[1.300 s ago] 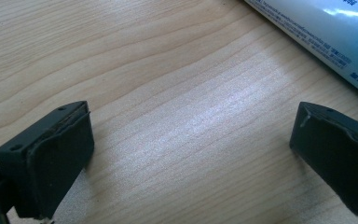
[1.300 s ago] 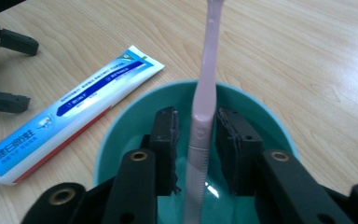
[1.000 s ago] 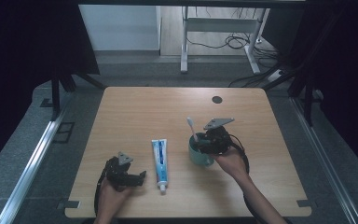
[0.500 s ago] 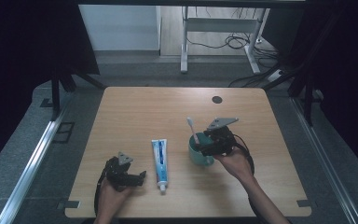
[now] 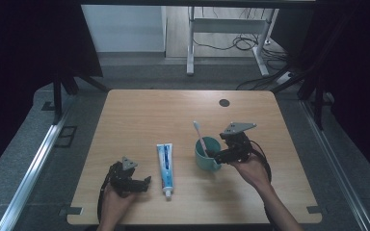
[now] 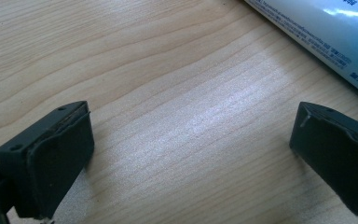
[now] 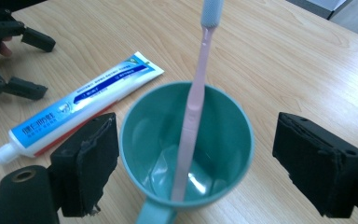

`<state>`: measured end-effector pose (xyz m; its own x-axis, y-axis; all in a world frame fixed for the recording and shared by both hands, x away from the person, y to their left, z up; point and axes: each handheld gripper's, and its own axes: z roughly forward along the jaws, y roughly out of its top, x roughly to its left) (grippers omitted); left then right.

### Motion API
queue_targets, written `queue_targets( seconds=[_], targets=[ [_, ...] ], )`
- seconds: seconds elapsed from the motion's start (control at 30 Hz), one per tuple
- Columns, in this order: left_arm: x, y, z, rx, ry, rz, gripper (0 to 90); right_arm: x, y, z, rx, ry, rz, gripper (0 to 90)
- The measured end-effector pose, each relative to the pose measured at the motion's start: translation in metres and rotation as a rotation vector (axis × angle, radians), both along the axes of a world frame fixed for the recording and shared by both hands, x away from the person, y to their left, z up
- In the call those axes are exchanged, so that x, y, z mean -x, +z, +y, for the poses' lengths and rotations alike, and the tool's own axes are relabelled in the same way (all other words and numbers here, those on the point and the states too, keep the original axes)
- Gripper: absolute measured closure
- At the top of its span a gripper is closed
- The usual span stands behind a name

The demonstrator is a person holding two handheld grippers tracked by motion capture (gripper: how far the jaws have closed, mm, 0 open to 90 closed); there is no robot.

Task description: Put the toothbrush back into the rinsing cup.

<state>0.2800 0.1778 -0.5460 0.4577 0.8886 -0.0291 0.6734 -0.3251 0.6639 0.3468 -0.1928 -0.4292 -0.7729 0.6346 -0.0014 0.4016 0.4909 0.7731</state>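
A teal cup (image 5: 205, 155) (image 7: 214, 126) stands on the wooden table (image 5: 149, 110) with a pink toothbrush (image 5: 200, 135) (image 7: 195, 102) leaning in it, head up. My right gripper (image 5: 220, 155) (image 7: 196, 158) is open at the cup's right, one jaw on each side of the cup near its handle, touching neither. A blue and white toothpaste tube (image 5: 165, 163) (image 7: 84, 102) (image 6: 326, 32) lies flat to the cup's left, cap toward the front edge. To the tube's left my left gripper (image 5: 145, 184) (image 6: 191, 154) rests low over bare wood, open and holding nothing.
A black round grommet (image 5: 224, 102) sits in the table's far right part. The far half of the table is bare wood. Beyond the far edge stands a metal desk frame (image 5: 190, 43) with cables on the floor. My left gripper (image 7: 14, 60) lies past the tube.
My right gripper has drawn back a little to the right, away from the cup. The toothbrush stays leaning in the cup. The left gripper has not moved.
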Motion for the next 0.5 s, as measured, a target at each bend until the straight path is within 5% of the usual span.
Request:
queue_targets(
  seconds=[0.5],
  targets=[
    [0.000,0.000,0.000,0.001,0.000,-0.001,0.0,0.011,-0.006,-0.029,0.037,-0.039,-0.006,0.0]
  ],
)
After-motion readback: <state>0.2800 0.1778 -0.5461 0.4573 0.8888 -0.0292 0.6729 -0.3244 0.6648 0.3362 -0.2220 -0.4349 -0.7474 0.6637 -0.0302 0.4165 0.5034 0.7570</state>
